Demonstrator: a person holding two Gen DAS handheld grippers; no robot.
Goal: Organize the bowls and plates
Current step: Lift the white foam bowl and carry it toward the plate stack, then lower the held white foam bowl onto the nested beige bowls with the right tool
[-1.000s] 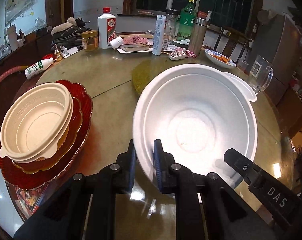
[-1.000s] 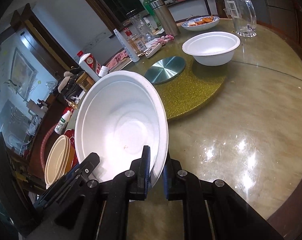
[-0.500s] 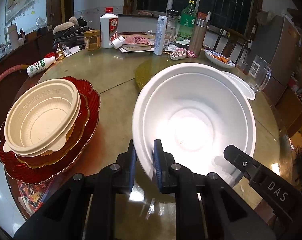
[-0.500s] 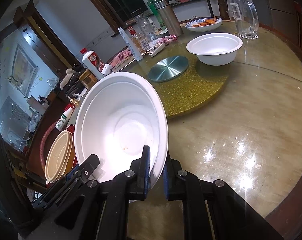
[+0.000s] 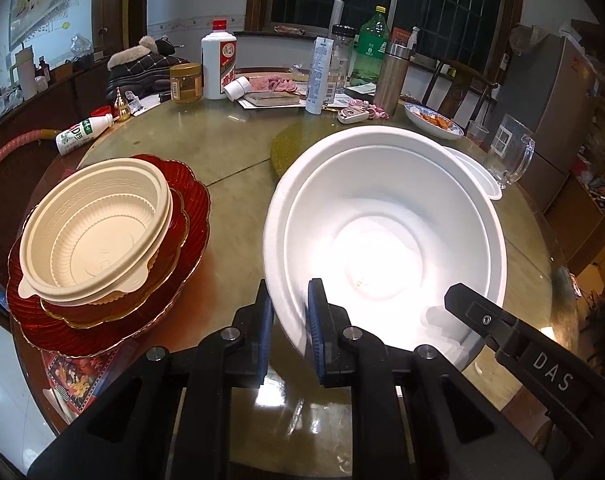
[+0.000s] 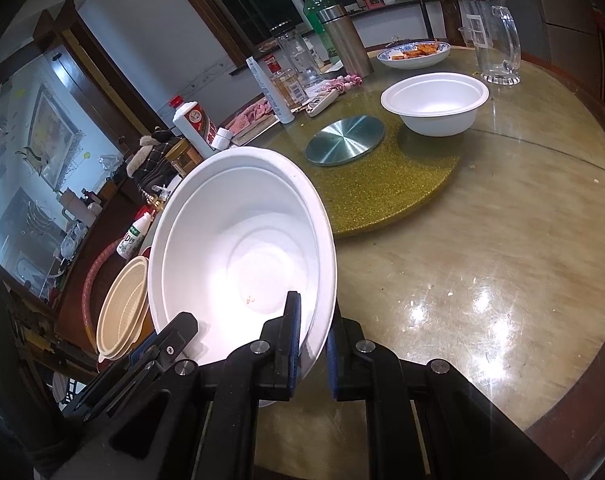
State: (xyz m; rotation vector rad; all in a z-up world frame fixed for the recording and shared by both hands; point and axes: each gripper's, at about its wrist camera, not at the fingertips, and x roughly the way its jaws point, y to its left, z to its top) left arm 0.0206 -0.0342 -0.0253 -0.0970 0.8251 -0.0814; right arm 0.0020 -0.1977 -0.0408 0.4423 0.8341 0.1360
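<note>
Both grippers are holding the large white foam bowl (image 5: 386, 232) above the round glass-topped table (image 6: 482, 280): the left gripper (image 5: 288, 328) is clamping its near-left rim, the right gripper (image 6: 312, 340) its near-right rim, fingers pinched on the thin wall. Left of it, just beside, the beige ribbed plastic bowl (image 5: 94, 236) is sitting on stacked red scalloped plates (image 5: 190, 216). Bare tabletop is lying open to the right. A smaller white foam bowl (image 6: 436, 102) is resting on the gold glitter turntable (image 6: 382, 192), mostly hidden in the left view.
</note>
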